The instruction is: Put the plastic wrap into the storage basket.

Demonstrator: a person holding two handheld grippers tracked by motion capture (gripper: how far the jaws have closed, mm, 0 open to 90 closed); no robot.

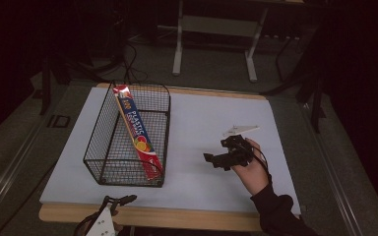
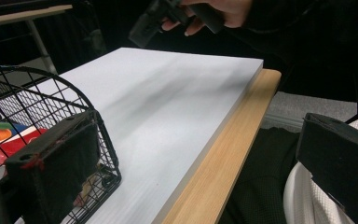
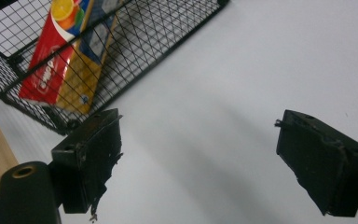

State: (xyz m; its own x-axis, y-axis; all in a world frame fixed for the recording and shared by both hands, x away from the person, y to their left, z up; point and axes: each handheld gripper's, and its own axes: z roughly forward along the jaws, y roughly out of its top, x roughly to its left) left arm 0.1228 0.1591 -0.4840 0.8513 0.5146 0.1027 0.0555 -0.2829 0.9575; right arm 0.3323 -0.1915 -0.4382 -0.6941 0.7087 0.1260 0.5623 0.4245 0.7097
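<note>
My right claw (image 1: 215, 158) is out over the white surface (image 1: 202, 123), to the right of the black wire basket (image 1: 109, 147). Its two black jaws stand wide apart and there is nothing between them. They point toward the basket.

The long box of plastic wrap (image 1: 138, 132) is inside the basket. It leans along the right wall, with its red top end poking up over the far rim and its low end down in the near corner. From my right claw's view I see the box (image 3: 63, 51) through the wire, red and yellow with an orange slice printed on it.

My left claw (image 1: 120, 200) waits low at the near edge of the surface, just in front of the basket. Its jaws are apart too and hold nothing. One of them sits right by the basket's near corner (image 2: 102, 140).

I think the next job is to reach for the box. To do it well, I should go in over the rim, not through the wire. I should line my jaws up across the thin sides of the box, near its high end. I could steady the basket with my left claw so it does not slide. Then I squeeze gently and lift straight up.
</note>
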